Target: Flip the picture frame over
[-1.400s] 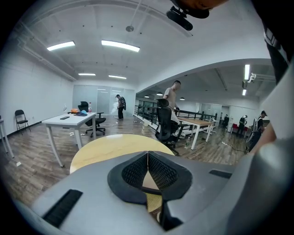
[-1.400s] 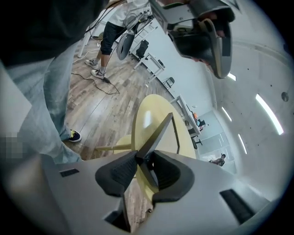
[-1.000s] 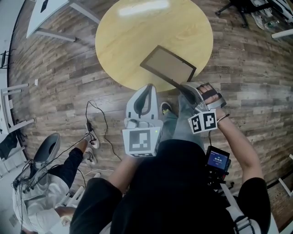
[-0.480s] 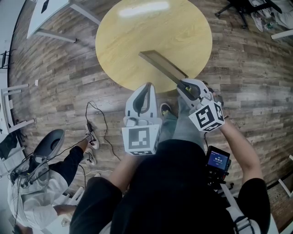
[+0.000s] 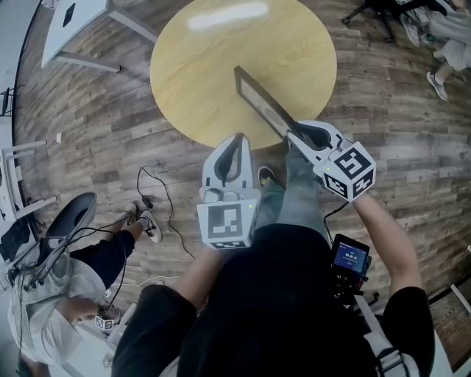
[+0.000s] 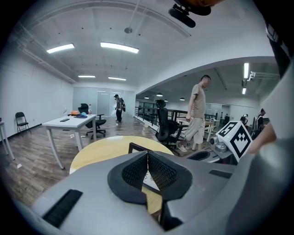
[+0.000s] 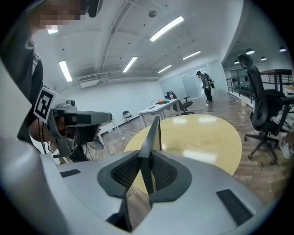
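The dark-edged picture frame [image 5: 261,103] stands on its long edge over the round yellow table [image 5: 199,66], tipped up almost vertical. My right gripper [image 5: 289,132] is shut on its near end, rolled so that its marker cube faces up and to the right. In the right gripper view the frame [image 7: 154,131] runs edge-on between the pads of that gripper [image 7: 146,165]. My left gripper [image 5: 236,140] hovers at the table's near rim, shut and empty, apart from the frame. From the left gripper [image 6: 147,158] the frame [image 6: 140,148] shows just beyond the closed pads.
A white table [image 5: 73,22] stands at the far left and an office chair [image 5: 383,11] at the far right. A seated person with cables [image 5: 73,294] is on the wooden floor at the lower left. Another person [image 6: 198,114] stands beyond the round table.
The frame has gone from lying low and tilted to standing on edge. My right gripper rolled and rose with it. The left gripper stayed put.
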The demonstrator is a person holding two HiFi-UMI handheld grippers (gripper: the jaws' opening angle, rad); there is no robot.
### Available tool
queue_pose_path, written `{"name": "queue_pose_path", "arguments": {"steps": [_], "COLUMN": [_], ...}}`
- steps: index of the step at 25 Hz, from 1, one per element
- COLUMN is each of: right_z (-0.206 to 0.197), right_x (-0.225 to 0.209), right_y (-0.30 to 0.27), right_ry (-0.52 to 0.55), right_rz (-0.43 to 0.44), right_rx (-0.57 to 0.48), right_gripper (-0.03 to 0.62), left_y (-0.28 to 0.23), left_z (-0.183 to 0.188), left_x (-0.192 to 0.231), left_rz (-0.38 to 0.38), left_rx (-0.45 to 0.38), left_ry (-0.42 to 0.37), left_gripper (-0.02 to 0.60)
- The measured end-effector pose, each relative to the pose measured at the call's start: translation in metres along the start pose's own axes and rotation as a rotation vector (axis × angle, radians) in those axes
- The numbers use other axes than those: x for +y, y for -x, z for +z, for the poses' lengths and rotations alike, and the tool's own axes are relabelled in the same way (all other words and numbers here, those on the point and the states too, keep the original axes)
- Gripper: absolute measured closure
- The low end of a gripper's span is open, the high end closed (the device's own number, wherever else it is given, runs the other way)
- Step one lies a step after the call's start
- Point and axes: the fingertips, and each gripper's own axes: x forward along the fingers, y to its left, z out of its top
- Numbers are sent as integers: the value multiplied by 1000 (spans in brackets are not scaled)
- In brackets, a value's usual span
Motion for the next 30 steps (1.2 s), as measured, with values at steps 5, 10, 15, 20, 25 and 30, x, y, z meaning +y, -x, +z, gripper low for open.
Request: {"name": "queue_pose_path", "arguments": {"steps": [5, 10, 15, 20, 25, 30], "right_z": [-6, -15, -23, -47, -71, -88], "right_x": [-16, -34, -53, -64, -67, -74], "right_y": [4, 8, 12, 21, 23, 22], "right_ry": [-148, -258, -389, -613, -790, -895], "right_rz": [-17, -66, -117, -140, -132, -150], "right_rx": [-24, -41, -58, -67, -86, -96], "right_gripper": [511, 513, 514, 514, 513, 505], "left_y": [-2, -4, -5, -3, -4, -9], "left_z": [0, 2, 2, 0, -3, -1], "left_x": [-2, -5, -4, -7, -14, -14], "left_rz": [-3, -8, -9, -8, -17, -22], "left_rx": [-1, -5, -3, -3, 4, 9], "left_ry": [-7, -11, -9, -12, -15, -18], "left_gripper": [558, 558, 558, 558, 558, 558]}}
